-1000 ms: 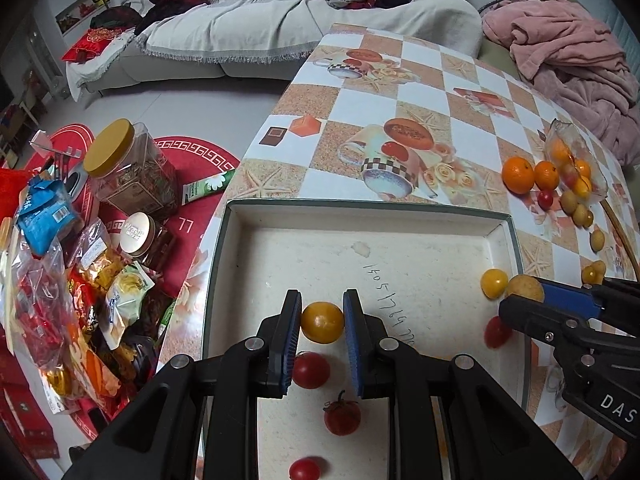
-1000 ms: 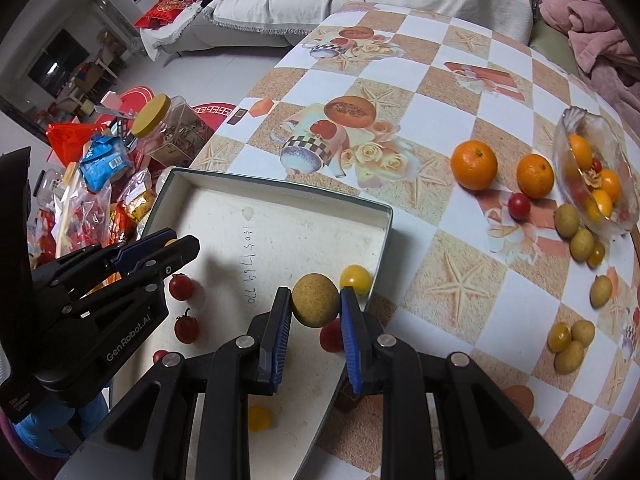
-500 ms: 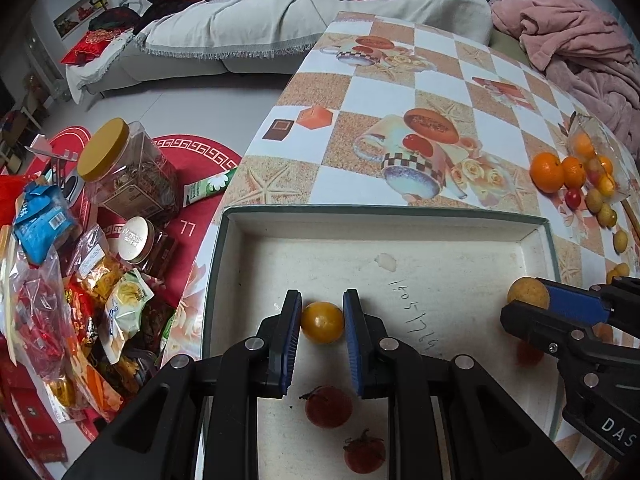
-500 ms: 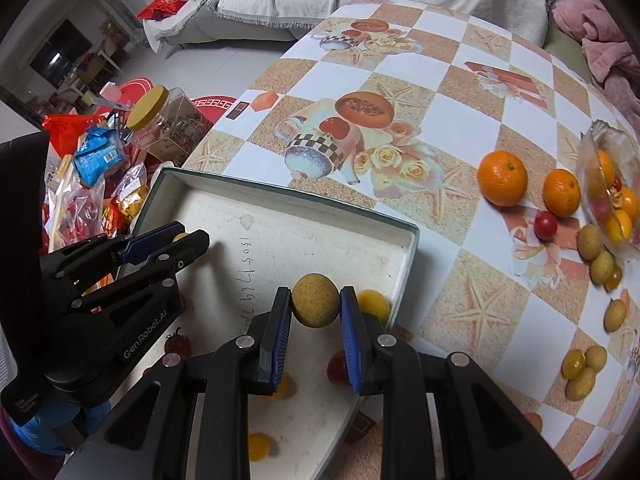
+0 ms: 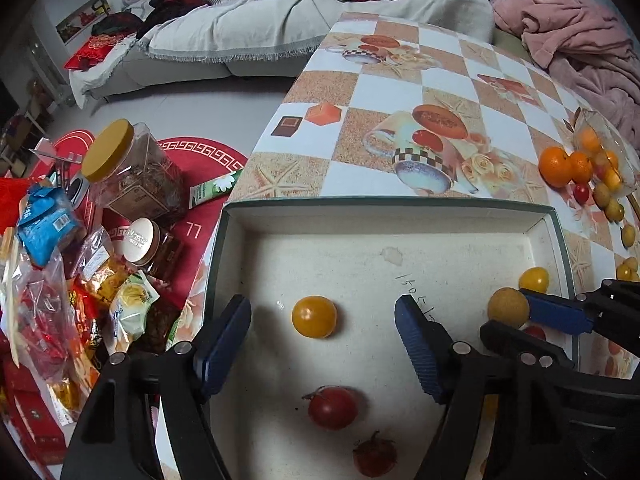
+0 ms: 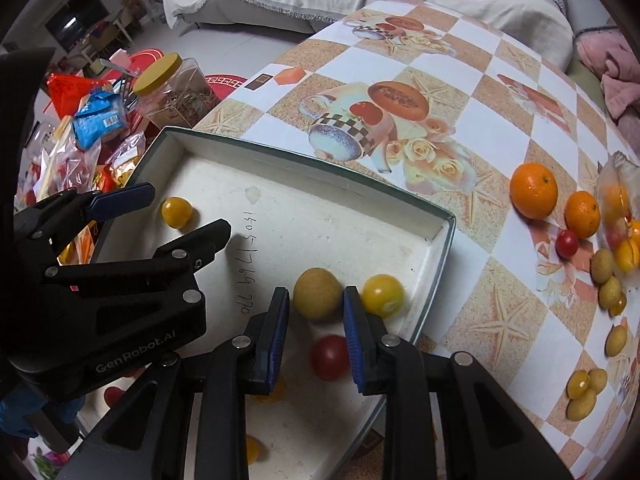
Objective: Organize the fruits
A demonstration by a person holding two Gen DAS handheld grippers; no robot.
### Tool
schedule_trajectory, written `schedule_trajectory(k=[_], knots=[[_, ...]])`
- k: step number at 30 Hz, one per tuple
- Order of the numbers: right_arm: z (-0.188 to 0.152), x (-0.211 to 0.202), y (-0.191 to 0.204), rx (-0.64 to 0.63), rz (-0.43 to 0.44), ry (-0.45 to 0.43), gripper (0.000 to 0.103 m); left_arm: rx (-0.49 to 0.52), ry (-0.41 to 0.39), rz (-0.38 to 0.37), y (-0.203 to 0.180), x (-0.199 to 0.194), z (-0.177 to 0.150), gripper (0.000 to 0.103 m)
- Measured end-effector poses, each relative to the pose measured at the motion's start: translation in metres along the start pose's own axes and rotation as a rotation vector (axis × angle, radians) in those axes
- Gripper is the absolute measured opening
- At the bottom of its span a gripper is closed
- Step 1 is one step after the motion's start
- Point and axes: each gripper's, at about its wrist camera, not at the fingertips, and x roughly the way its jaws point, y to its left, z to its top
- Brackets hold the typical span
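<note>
Left gripper (image 5: 323,338): your jaws are spread wide; the yellow tomato (image 5: 314,317) lies loose between them on the box (image 5: 384,205) floor.
Right gripper (image 6: 316,332): you're pinching the longan (image 6: 317,294) over the box's right end.
Neighbours: yellow fruit (image 6: 383,295) and red tomato (image 6: 330,357) beside your right fingers.
Table (image 6: 460,92): oranges (image 6: 533,190) remain outside.

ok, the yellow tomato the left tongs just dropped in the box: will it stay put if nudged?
Probably not. The yellow tomato looks round and smooth, lying loose on the box's flat floor, so it likely rolls. Its glossy skin suggests slippery and soft; the left tongs should squeeze gently.
</note>
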Motion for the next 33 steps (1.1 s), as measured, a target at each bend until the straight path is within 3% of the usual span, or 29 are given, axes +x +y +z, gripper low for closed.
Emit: schedule_trajectory(k=[2, 5, 7, 9, 17, 20, 22, 25, 33], knots=[[-0.002, -0.003, -0.001, 0.005, 0.009, -0.004, 0.033, -0.001, -0.003, 0.003, 0.0, -0.002, -0.001, 0.076], [-0.005, -0.012, -0.001, 0.007, 0.013, -0.025, 0.047, -0.008, -0.01, 0.008, 0.002, -0.007, -0.002, 0.076], [-0.006, -0.023, -0.002, 0.019, 0.026, -0.049, 0.07, -0.017, -0.017, 0.012, 0.005, -0.013, -0.002, 0.076], [-0.007, -0.036, -0.004, 0.036, 0.042, -0.081, 0.079, -0.026, -0.024, 0.014, 0.009, -0.022, -0.002, 0.076], [-0.021, -0.069, -0.008, 0.115, 0.072, -0.056, 0.083, -0.033, 0.006, 0.017, 0.005, -0.057, -0.02, 0.076], [-0.031, -0.079, -0.008, 0.128, 0.066, -0.029, 0.094, -0.034, 0.052, 0.009, 0.0, -0.066, -0.031, 0.077], [-0.038, -0.084, -0.009, 0.142, 0.051, -0.011, 0.103, -0.032, 0.073, 0.022, -0.003, -0.072, -0.04, 0.09], [-0.048, -0.091, -0.012, 0.164, 0.039, 0.01, 0.103, -0.026, 0.095, 0.032, -0.005, -0.083, -0.054, 0.101], [-0.067, -0.119, 0.001, 0.124, 0.002, 0.057, 0.103, -0.005, 0.125, 0.018, -0.016, -0.116, -0.083, 0.101]])
